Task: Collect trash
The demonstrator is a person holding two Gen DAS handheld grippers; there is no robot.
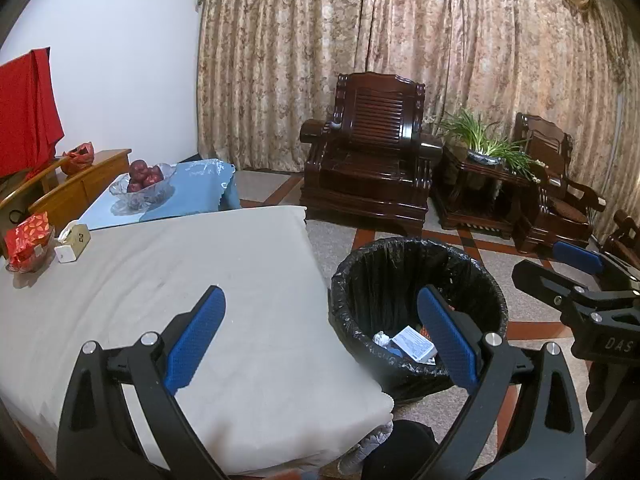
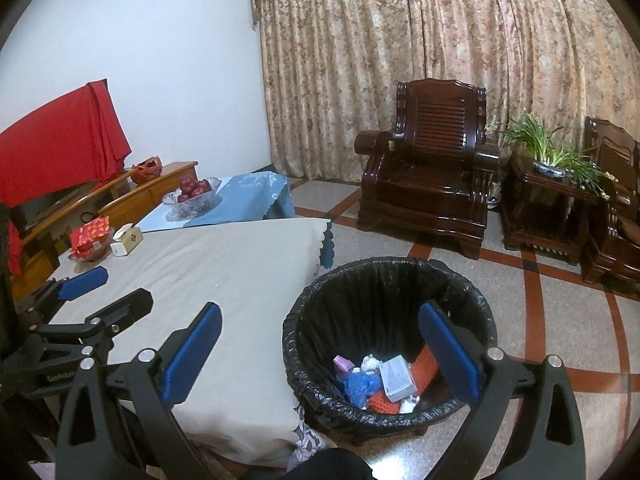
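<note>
Your table [image 2: 224, 276] looks cleared under its cloth, so the collecting seems nearly done; next, scan for leftovers. The lined bin [image 2: 390, 344] beside it holds the trash [image 2: 376, 380]: a white box, blue wrapper, crumpled paper. Both your left gripper [image 1: 320, 340] and right gripper [image 2: 320, 354] have fingers spread wide, empty.

even, moderately bright indoor light, source unseen. soft shadows under the glass bowl [image 1: 142, 190]. glossy highlights on the dark wooden armchair [image 2: 426, 164]. strong fisheye bending and black vignette at corners. slight softness and colour fringing throughout.
</note>
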